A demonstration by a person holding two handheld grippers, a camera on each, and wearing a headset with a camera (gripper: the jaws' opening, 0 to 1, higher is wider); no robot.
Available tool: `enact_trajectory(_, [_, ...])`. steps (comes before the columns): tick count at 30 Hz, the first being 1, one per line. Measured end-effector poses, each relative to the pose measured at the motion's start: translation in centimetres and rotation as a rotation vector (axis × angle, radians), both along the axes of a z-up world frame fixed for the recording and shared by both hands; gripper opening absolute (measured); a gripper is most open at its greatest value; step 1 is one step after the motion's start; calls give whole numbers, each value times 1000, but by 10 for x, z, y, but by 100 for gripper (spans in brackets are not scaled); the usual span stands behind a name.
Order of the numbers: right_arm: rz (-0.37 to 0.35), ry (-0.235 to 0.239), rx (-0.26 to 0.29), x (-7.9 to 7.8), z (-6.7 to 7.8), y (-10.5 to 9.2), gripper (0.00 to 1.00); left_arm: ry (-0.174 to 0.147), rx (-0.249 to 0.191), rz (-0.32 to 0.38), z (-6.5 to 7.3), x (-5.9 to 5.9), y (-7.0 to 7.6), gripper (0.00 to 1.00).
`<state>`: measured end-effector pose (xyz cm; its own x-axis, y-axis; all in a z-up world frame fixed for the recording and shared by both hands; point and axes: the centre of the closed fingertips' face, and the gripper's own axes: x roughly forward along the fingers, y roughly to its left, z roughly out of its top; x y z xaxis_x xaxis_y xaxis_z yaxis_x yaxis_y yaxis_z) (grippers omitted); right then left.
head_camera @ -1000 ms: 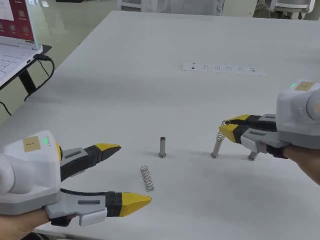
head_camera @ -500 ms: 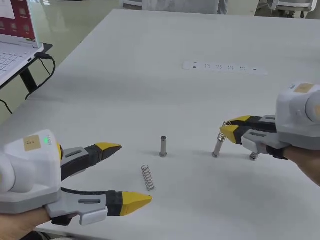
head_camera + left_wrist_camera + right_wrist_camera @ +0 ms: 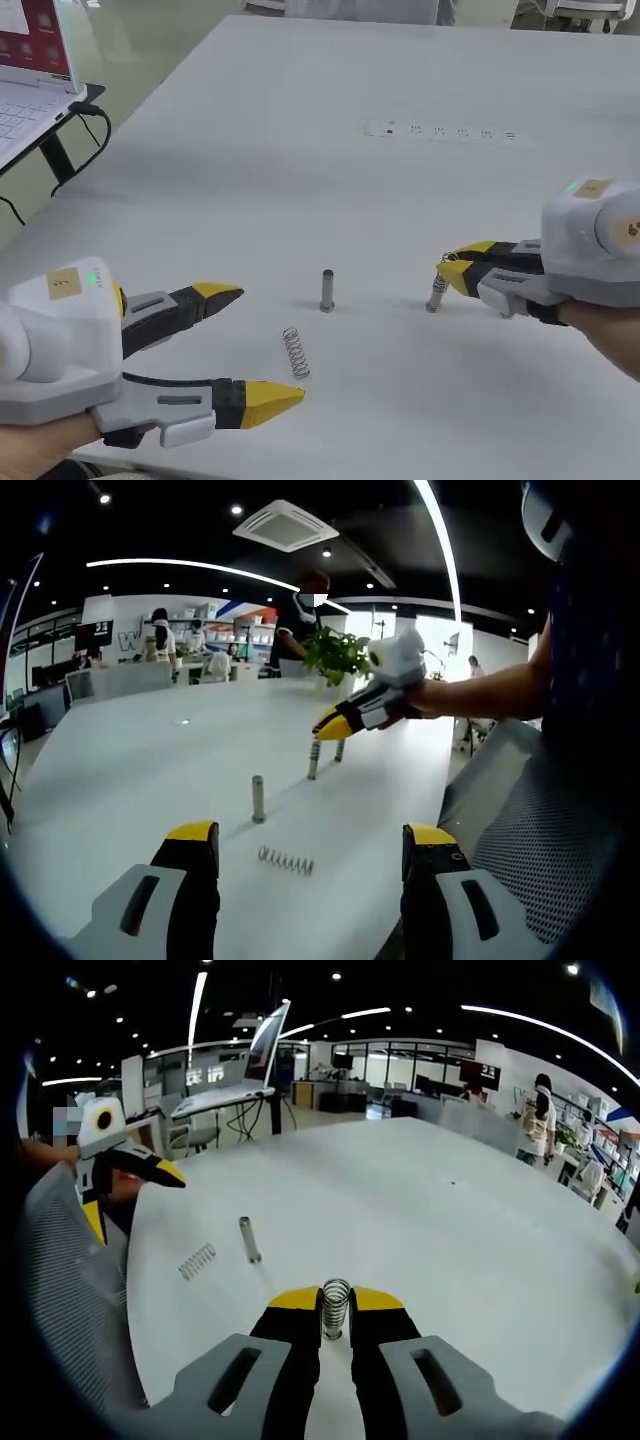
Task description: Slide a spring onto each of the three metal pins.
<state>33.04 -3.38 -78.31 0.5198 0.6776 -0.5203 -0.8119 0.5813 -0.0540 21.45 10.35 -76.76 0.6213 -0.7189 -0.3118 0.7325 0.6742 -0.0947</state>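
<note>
My right gripper [image 3: 452, 272] is shut on a spring [image 3: 335, 1318] that sits over the top of the middle pin [image 3: 436, 294]. From the left gripper view, that pin [image 3: 314, 761] stands just under the right gripper [image 3: 340, 721], with another pin [image 3: 339, 750] close behind it. A bare pin [image 3: 327, 291] stands upright at the table's centre. A loose spring [image 3: 294, 353] lies flat in front of it. My left gripper [image 3: 253, 345] hovers open near the front edge, beside that spring [image 3: 286, 860], touching nothing.
A white power strip [image 3: 443, 133] lies far back on the white table [image 3: 250, 180]. A laptop [image 3: 30, 70] on a stand is off the table's left side, with a cable hanging. Several people stand in the distant room.
My right gripper has come down a little along the middle pin, taking the spring lower on it. The left gripper and the loose spring have stayed put.
</note>
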Motion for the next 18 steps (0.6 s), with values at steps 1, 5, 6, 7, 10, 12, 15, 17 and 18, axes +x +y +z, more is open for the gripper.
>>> enact_trajectory(1, [-2,1,1,1,-2,0,8,0,1,0,0,0,0,71])
enact_trajectory(5, [2,13,2,0,-5,1,8,0,0,0,0,0,0,71])
enact_trajectory(6, [5,13,-3,0,-6,1,8,0,1,0,0,0,0,71])
enact_trajectory(7, [14,1,-11,1,-8,2,8,1,1,-1,0,0,0,71])
enact_trajectory(10, [16,9,-22,2,-14,1,8,0,-1,-1,0,0,0,71])
enact_trajectory(12, [21,12,-28,1,-18,0,8,-1,0,1,0,1,0,71])
enact_trajectory(15, [33,12,-39,1,-22,1,8,-1,-2,2,0,1,0,71])
enact_trajectory(17, [31,17,-47,1,-24,1,8,0,-2,2,0,1,0,71])
enact_trajectory(18, [35,15,-53,1,-26,1,8,0,-2,1,0,1,-1,71])
